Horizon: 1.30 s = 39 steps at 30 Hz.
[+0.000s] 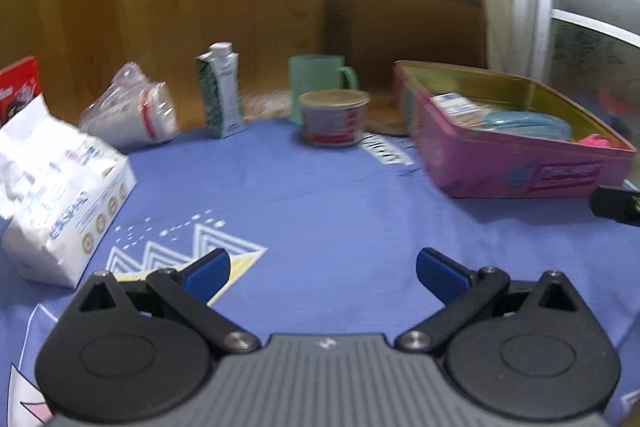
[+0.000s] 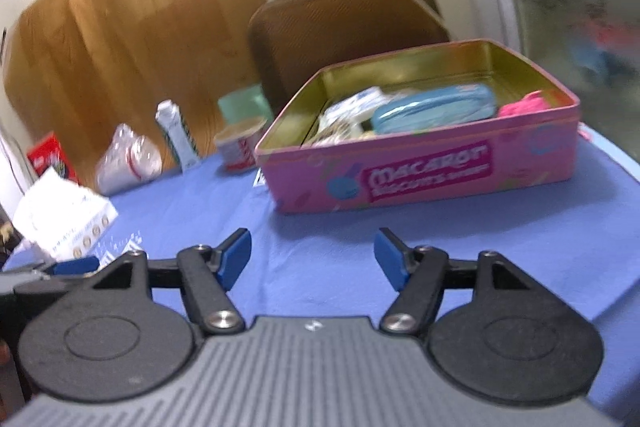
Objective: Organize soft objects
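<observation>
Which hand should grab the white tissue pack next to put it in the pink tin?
Probably the left. The left gripper has open, empty jaws, and the tissue pack lies close beside it. From the right gripper, also open, the pack sits farther off, past the left one; the pink tin is nearer.

Both views are motion-blurred and fisheye-bent at the edges; warm glare washes the wooden panel [image 2: 132,7] in the right wrist view.
</observation>
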Motion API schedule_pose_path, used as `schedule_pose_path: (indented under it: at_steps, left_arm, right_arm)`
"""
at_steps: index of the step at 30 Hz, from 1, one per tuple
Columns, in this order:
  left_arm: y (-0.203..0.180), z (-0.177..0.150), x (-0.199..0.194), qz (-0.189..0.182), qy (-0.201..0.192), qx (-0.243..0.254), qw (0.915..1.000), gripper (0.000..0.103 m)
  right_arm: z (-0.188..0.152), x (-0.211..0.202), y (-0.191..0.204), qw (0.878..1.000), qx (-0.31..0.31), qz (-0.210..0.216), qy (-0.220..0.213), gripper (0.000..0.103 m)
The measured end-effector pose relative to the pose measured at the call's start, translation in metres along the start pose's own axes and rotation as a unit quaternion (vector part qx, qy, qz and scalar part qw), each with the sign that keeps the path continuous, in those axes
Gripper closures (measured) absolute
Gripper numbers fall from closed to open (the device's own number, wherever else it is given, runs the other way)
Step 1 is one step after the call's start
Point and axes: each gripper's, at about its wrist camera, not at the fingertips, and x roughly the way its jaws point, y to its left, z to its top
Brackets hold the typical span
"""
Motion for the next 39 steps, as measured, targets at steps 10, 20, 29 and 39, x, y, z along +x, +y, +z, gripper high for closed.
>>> schedule_pose_path:
  at_steps: [10, 20, 29, 39]
  left_arm:
    - [-0.038, 0.004, -0.032, -0.036, -0.005, 0.017, 0.9992, 0.000]
    - [-0.058, -0.001, -0.040, -0.025, 0.012, 0.020, 0.9994, 0.000]
    - [-0.066, -0.003, -0.050, 0.022, -0.017, 0.042, 0.9987, 0.000]
    - [-0.071, -0.002, -0.054, 0.020, -0.020, 0.040, 0.9988, 0.000]
  right_arm:
    - [0.005, -0.027, -0.007, 0.998, 0.042, 0.031, -0.043, 0.032]
    - [-0.003, -0.026, -0.008, 0.998, 0.043, 0.046, -0.030, 0.031]
    - [-0.005, -0.033, -0.003, 0.997, 0.027, 0.049, -0.045, 0.030]
    - [-0.003, -0.044, 0.006, 0.995, 0.013, 0.034, -0.088, 0.027]
